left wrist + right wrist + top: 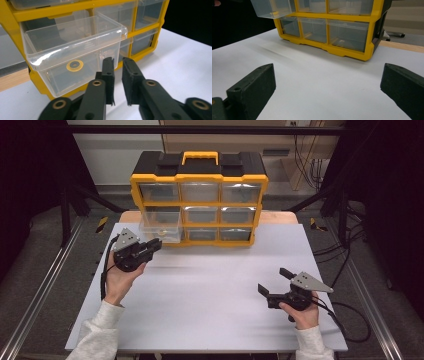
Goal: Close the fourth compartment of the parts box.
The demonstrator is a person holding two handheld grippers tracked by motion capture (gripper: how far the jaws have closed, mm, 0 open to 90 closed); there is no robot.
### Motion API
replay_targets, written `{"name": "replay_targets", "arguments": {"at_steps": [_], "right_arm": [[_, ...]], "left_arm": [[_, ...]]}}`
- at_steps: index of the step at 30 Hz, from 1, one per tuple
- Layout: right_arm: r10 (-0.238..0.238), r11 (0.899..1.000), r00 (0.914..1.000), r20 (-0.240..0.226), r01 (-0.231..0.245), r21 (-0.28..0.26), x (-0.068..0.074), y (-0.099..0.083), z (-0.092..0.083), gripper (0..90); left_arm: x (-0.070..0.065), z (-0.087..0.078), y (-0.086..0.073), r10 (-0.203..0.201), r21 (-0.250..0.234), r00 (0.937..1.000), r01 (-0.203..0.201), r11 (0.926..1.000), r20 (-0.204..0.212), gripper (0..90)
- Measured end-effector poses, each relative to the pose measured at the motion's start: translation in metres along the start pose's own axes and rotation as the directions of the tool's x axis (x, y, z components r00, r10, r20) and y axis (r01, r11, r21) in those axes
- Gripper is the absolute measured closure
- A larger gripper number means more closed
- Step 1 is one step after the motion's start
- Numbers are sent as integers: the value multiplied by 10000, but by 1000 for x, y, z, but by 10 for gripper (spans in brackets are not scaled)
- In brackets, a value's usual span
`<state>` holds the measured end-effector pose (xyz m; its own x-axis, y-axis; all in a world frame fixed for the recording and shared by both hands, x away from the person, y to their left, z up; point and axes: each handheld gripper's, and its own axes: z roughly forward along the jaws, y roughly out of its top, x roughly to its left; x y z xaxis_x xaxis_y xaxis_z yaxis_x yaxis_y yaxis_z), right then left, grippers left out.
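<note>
Cabinet: a yellow-framed plastic drawer cabinet [199, 202] with a black top and yellow carry handle stands at the far edge of my white worktop [210, 295], three rows of three clear drawers.
Open drawer: the clear plastic drawer [72, 50] at the left of the middle row is pulled out toward me and overhangs the drawer below it.
Contents: a small yellow ring with a dark centre [74, 65] lies flat on that drawer's floor, seen through the front wall.
Left tongs: my left tongs [118, 75] sit just in front of the open drawer's right front corner, jaws drawn close with a slim gap and nothing between them; I cannot tell whether they touch the drawer.
Right tongs: my right tongs [274, 282] rest low over the worktop at the right, well apart from the cabinet, jaws spread wide and empty.
In the way: the drawer's clear front wall stands between my left tongs and the ring.
Surroundings: black frame posts and loose cables flank the worktop.
</note>
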<state>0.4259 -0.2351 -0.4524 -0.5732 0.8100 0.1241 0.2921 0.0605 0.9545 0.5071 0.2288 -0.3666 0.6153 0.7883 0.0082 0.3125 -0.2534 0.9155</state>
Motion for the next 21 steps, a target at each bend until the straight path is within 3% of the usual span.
{"name": "replay_targets", "arguments": {"at_steps": [4,11,21], "right_arm": [[5,10000,10000,1,-5,9,0,0,0,6],[6,10000,10000,-14,-6,-4,0,0,0,6],[8,10000,10000,-3,-8,-1,0,0,0,6]], "left_arm": [[3,4,0,87,194,10000,-88,9998,8,896],[6,14,2,466,516,9988,-456,9976,-176,899],[14,27,8,608,640,9975,-584,9962,-348,899]]}}
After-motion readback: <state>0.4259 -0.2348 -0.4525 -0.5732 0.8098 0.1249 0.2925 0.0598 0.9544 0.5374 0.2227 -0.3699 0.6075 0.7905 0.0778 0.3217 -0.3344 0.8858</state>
